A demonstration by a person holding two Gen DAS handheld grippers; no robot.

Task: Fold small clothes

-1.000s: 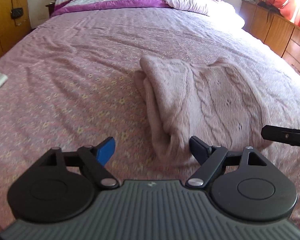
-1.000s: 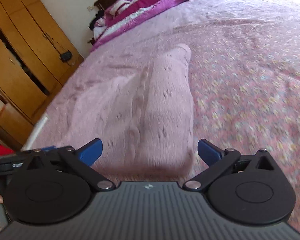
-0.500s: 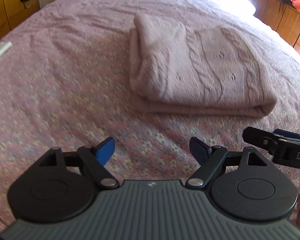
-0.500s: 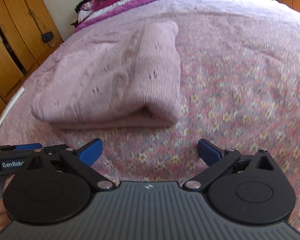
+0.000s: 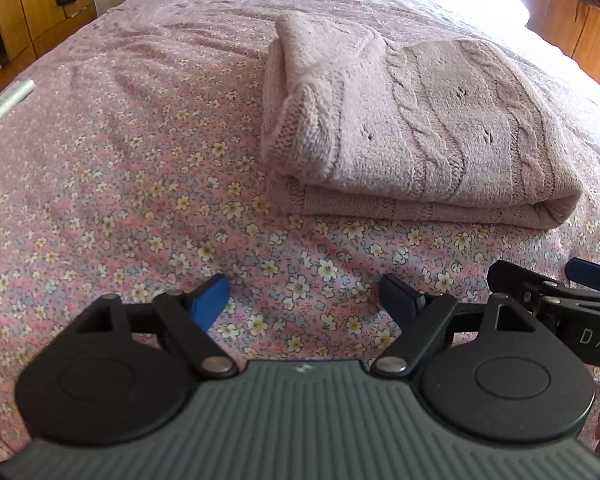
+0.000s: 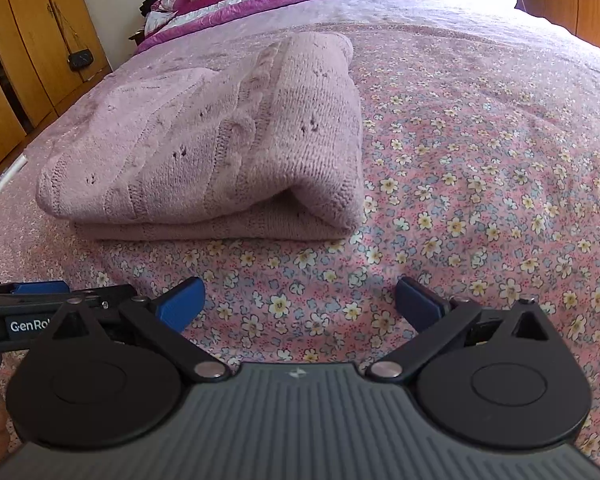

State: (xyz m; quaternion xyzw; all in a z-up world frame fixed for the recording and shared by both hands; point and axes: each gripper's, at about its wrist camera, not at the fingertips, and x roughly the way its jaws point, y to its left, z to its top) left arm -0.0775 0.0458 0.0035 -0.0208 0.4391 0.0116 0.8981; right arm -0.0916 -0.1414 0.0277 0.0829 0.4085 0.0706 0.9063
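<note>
Sweater (image 5: 412, 120), folded, lies on the bedspread (image 5: 120, 160); beside it, left gripper (image 5: 304, 300) and right gripper (image 6: 300, 304) gape wide, empty.

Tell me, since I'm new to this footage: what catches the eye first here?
A folded dusty-pink cable-knit sweater lies mid-bed on the pink floral bedspread. Nearest the cameras, the left gripper and right gripper stand open over bare bedspread, short of the sweater.

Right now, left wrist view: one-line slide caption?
Left gripper, jaws open and empty, above the floral bedspread, short of the folded pink knit sweater.
</note>
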